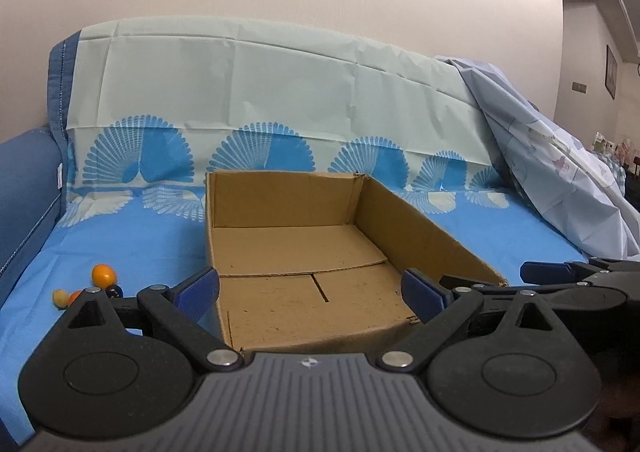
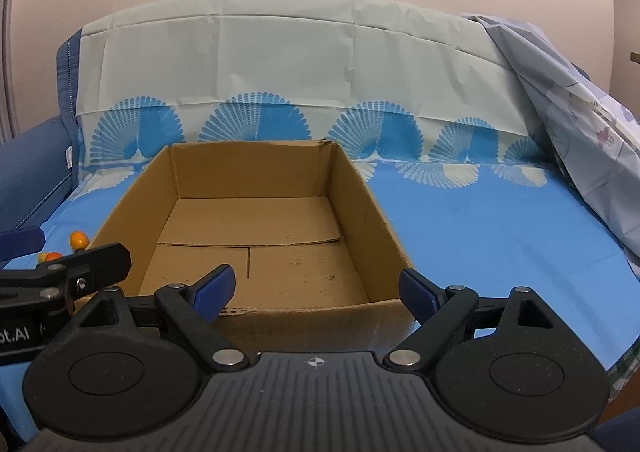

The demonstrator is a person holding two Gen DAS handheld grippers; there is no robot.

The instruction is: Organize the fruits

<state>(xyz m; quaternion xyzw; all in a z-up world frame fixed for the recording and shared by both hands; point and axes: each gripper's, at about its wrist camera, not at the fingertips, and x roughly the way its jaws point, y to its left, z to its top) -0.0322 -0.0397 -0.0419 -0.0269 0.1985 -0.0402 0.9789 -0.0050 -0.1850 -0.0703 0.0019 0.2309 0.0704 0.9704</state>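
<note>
Two claws hang wide apart and hold nothing: our left claw and our right claw both face the open cardboard box at twelve o'clock, its floor bare. We see the fruits well left of the box, at about nine o'clock on the blue sheet: an orange, a dark fruit touching it, and two smaller pieces partly hidden behind our left claw.

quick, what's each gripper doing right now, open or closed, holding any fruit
Left gripper: open, holding nothing, above the cardboard box.
Right gripper: open, holding nothing, at the box's near edge.
</note>
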